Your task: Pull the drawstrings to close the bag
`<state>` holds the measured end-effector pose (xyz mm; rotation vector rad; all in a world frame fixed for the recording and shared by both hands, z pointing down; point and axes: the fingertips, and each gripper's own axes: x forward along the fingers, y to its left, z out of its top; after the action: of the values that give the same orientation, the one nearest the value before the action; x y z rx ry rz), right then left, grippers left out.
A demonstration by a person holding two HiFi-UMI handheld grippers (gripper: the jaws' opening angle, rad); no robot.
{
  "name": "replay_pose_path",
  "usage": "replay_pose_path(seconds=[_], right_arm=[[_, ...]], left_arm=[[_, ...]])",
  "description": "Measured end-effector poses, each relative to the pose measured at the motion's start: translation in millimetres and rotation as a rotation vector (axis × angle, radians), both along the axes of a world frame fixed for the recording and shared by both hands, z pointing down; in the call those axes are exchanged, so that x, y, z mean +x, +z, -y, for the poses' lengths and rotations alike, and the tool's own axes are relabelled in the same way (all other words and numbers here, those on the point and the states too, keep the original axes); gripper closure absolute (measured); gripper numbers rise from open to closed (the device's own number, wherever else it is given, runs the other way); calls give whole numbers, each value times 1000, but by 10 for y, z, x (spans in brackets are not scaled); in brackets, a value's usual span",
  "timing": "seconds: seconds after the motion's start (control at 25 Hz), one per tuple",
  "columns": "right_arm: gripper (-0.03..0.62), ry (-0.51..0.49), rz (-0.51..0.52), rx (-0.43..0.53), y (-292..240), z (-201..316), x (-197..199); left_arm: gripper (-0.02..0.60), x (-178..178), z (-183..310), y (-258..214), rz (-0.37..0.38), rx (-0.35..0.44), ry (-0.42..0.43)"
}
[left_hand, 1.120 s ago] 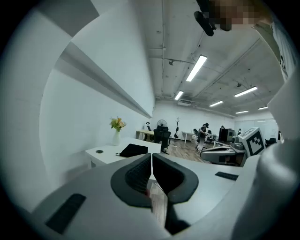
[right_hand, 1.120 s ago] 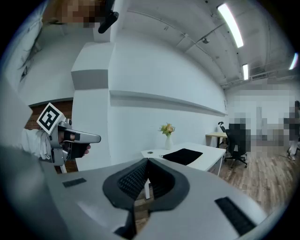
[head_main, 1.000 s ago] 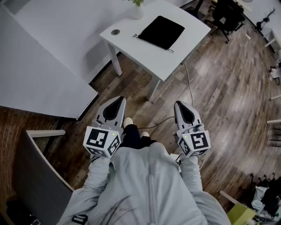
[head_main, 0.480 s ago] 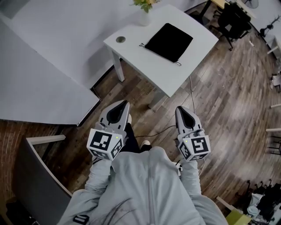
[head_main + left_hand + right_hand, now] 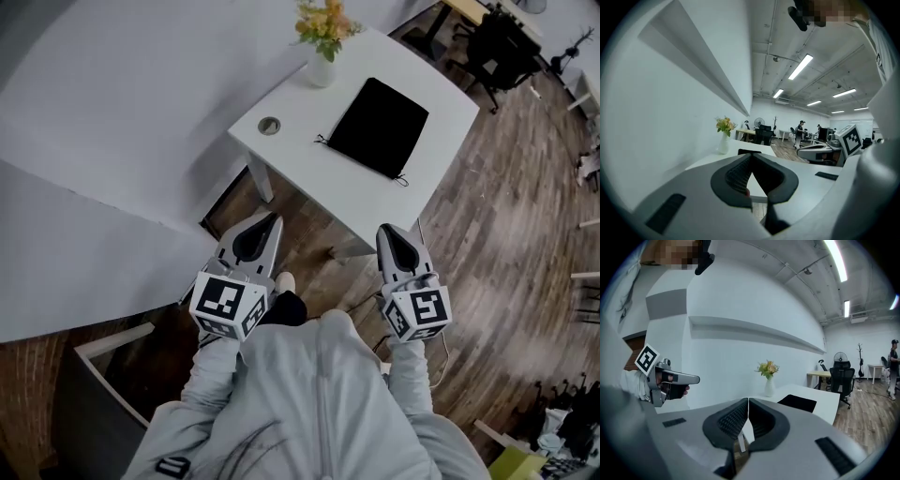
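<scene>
– Grippers first: how do the jaws stand?

– Both pairs are together with nothing between them. The left gripper (image 5: 269, 222) and the right gripper (image 5: 389, 232) are held side by side in front of the person's pale grey jacket (image 5: 319, 394), pointing ahead. The left gripper view (image 5: 751, 156) and the right gripper view (image 5: 748, 401) each show the ribbed dark pads meeting at the tip.

– What lies just beyond them?

– Dark wood plank floor (image 5: 487, 244), then the near edge of the white rectangular table (image 5: 375, 202). Its near corner is close ahead of the right gripper's tip, not touching it. One white table leg (image 5: 262, 178) stands ahead of the left gripper.

– And the bag?

– The flat black fabric drawstring bag (image 5: 380, 127) lies on the tabletop, well apart from both grippers, with bare white margin along the near edge. Thin cord ends poke out at its left corner (image 5: 323, 141) and its near corner (image 5: 403, 180).

– Anything else on the table?

– A round grey cable hole (image 5: 269, 125) sits near the left corner, and a white vase of yellow flowers (image 5: 322, 66) stands at the far edge, just beside the bag.

– How much room at the sides?

– The left side is closed by a big white wall (image 5: 112, 112). To the right the floor is open, as far as the black office chairs (image 5: 497, 37) farther back.
</scene>
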<state>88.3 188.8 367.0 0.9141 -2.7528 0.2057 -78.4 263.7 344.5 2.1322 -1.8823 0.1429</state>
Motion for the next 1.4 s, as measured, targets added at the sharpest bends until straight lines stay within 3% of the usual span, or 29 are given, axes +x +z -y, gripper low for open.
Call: replay_pose_path(seconds=[0.36,0.76,1.4], right_arm=[[571,125,-31,-24,92,279,-253],[571,210,-73,-74,325,574,-155],[571,362,-25,-43,253,2066,176]], left_arm=[[549,-473,402,148,-24,-35,86],[549,-502,820,397,-55,-86,149],[549,-398,2637,222,9,-48,268]])
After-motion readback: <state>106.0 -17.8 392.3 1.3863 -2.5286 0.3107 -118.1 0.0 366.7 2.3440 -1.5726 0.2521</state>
